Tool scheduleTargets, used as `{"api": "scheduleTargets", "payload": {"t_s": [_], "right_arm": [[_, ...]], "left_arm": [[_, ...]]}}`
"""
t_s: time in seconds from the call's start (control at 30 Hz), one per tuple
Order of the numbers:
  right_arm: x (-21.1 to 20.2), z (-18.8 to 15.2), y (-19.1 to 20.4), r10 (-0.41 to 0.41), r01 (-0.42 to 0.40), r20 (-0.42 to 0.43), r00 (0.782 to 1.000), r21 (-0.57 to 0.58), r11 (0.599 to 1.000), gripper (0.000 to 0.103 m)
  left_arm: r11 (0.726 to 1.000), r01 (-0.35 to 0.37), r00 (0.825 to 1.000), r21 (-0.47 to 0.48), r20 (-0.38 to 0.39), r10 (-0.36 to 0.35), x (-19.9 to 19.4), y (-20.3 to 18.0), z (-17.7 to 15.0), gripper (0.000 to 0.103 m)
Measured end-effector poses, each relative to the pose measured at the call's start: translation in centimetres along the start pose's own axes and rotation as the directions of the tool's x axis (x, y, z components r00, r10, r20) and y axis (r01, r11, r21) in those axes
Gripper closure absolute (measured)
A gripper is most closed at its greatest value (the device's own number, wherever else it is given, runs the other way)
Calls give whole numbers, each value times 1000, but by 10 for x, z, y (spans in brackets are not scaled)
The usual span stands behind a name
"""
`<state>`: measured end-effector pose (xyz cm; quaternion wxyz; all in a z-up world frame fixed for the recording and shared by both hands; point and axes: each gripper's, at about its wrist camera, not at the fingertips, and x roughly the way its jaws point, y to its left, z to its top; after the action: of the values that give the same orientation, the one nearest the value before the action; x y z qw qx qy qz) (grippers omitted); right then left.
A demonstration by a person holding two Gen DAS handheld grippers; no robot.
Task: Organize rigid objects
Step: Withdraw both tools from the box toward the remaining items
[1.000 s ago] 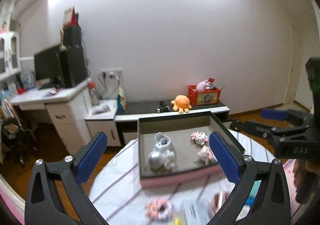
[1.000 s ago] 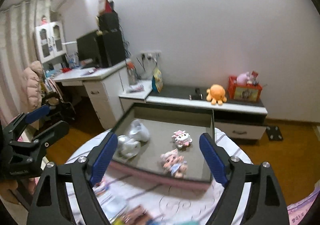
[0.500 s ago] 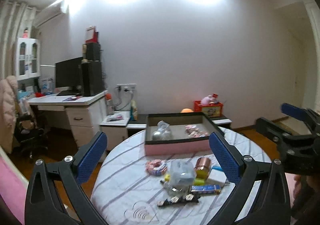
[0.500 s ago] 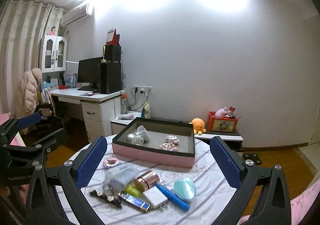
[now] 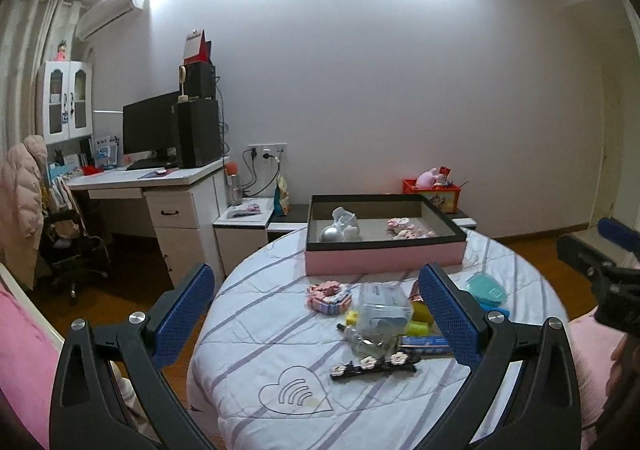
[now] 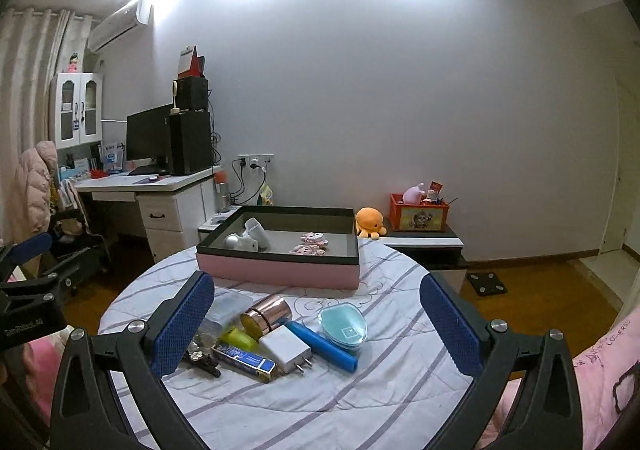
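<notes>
Blue tube (image 6: 322,346) lies slantwise just ahead of right gripper (image 6: 316,320), nearer than left gripper (image 5: 316,320); both jaws wide, empty; box (image 6: 280,274) beyond.

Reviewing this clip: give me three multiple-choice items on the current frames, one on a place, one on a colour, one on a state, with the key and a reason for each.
1. Where is the white plug?
A. in the pink box
B. on the table, among the loose things
C. on the floor

2. What colour is the outer wall of the box?
A. pink
B. green
C. yellow

3. How are the two grippers?
A. both shut on things
B. both open and empty
C. only the left one is open

Key: B, the plug lies on the table beside the blue stick; A, the wall is pink under a dark rim; B, the left gripper and the right gripper show wide jaws holding nothing.
</notes>
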<state>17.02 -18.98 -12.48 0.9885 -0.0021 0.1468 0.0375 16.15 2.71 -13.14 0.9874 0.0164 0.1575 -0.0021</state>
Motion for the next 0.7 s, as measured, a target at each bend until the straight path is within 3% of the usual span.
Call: {"api": "scheduleTargets", "payload": {"t_s": [0.17,0.4,0.7], "right_arm": [[15,-17,-7,2,0,-60,998,20,1000,0],[43,-43,-21,17,-5,-164,986,69,998,0],[74,-62,-45,13,15,-239,971,112,994,0]], "left_arm": [[1000,20,995,14,-103,-18,25,-1,-23,0],[987,140,955,-77,-253,-156,70,-15,-52,0],[993,119,942,10,-316,-109,117,-42,-50,0]]}}
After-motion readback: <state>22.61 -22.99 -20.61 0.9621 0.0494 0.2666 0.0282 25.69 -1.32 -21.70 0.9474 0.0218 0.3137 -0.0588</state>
